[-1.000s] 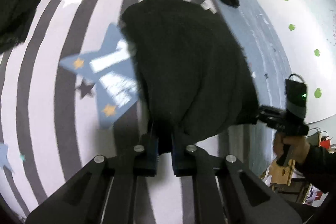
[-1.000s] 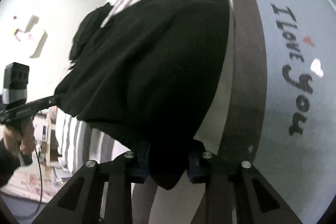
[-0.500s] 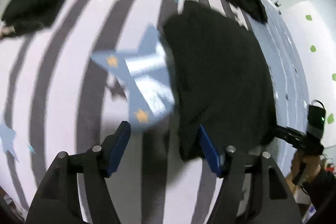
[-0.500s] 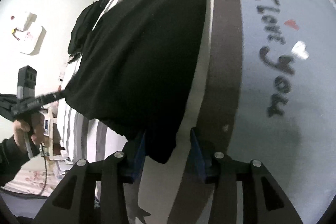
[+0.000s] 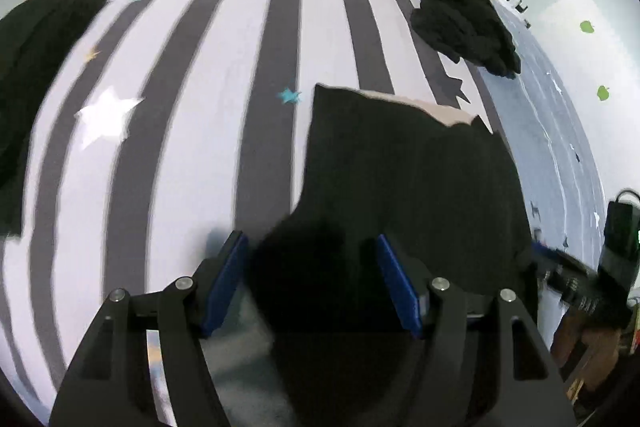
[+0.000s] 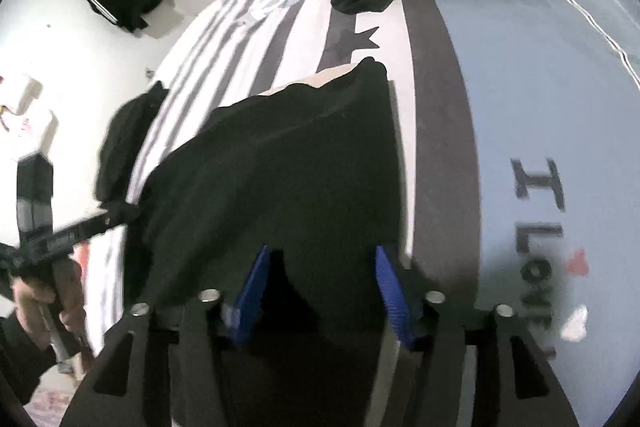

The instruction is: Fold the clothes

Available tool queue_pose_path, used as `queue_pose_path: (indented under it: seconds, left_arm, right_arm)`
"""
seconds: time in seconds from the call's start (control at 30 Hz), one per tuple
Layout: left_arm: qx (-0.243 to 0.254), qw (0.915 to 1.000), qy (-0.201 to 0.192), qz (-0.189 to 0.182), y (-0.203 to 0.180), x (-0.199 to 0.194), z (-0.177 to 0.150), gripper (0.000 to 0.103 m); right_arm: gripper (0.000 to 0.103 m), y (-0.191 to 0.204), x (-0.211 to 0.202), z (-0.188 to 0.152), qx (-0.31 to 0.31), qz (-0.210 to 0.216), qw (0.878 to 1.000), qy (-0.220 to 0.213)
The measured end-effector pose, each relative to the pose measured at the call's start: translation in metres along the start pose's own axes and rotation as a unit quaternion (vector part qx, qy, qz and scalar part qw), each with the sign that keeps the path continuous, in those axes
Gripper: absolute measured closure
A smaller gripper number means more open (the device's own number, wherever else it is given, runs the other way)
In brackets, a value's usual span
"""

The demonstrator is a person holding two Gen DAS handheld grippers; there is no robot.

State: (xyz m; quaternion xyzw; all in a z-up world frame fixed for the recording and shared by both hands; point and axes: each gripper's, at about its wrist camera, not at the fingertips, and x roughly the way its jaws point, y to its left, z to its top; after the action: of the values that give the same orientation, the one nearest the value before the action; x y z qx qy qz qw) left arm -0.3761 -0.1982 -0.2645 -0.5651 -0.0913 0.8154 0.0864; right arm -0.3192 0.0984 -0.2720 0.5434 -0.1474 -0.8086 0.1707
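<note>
Left hand-held gripper (image 5: 312,283) is over the near left corner of the black garment (image 5: 408,187), jaws apart and closing a little, with dark cloth between them but neither blue pad pressing on it as far as I can see. Right hand-held gripper (image 6: 318,291) does the mirror job at the near right corner of the same garment (image 6: 288,179): jaws opening, fabric lying in the gap, no real pinch visible.

So the garment sits flat on the striped bed (image 5: 168,131), directly ahead of both grippers, near edge under their tips, far edge toward the middle of the bed with a pale strip showing along it. Looks about squarish from here, near edge running gripper to gripper, so neither hand is nearer.

Another crumpled dark pile (image 5: 464,15) sits well apart at the far right edge. My guess: this fold has just been laid down.
</note>
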Motion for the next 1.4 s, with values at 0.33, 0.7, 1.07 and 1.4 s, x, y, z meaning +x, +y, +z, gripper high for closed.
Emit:
queue_pose_path:
  seconds: [0.33,0.7,1.07,1.4]
  left_arm:
    - [0.079,0.9953,-0.056,-0.007,-0.008,-0.008,0.042,0.098]
    - [-0.063,0.9977,-0.023,0.009,0.065,-0.006,0.023,0.031]
    - [-0.048,0.9978,0.031,-0.034,0.039,-0.054,-0.083,0.030]
    - [-0.099,0.9882,0.083,-0.082,0.036,-0.038,-0.150,0.019]
  right_arm:
    - [0.045,-0.008,0.017,-0.013,-0.040,-0.056,0.997,-0.025]
    - [0.041,-0.017,0.014,-0.006,-0.004,-0.031,0.999,-0.020]
    - [0.041,-0.008,-0.013,-0.033,0.007,-0.007,1.000,0.006]
    - [0.028,-0.002,-0.011,-0.081,0.018,0.026,0.998,0.046]
